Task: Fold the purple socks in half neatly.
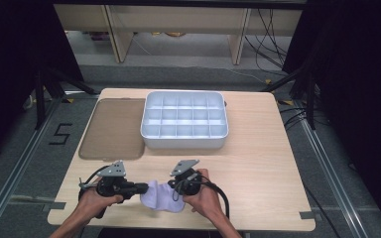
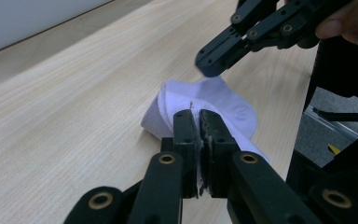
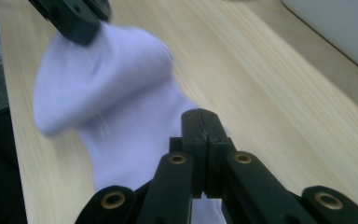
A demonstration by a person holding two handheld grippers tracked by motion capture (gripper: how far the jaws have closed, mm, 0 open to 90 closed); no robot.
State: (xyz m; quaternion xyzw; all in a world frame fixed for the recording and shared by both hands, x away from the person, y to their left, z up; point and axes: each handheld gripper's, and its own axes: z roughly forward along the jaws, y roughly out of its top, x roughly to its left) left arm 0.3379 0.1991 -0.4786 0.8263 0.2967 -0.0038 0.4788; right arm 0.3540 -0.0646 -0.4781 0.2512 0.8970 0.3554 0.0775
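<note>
- Pale lilac-white sock (image 1: 164, 196) lies bunched up on the near part of the light wood bench (image 1: 258, 168), right between the two hands.
- Left hand-held gripper (image 1: 143, 188) comes in from the left side of the high view, and its jaws are pressed together with a bit of the sock's edge caught between them. You can see it close up in the left gripper view, fabric (image 2: 223, 105) sitting right at the tips of the left hand-held gripper (image 2: 199, 122).
- Right hand-held gripper (image 1: 174, 191) is on the sock's other end, jaws squeezed tight. In the right gripper view the right hand-held gripper (image 3: 204, 122) sits over the sock (image 3: 121, 107), and I can't really tell if cloth is actually pinched in there.
- Further back on the bench there's a white divided tray (image 1: 184, 140) with lots of little compartments, and just beside it on the left a brownish see-through lid (image 1: 114, 129) lying flat.
</note>
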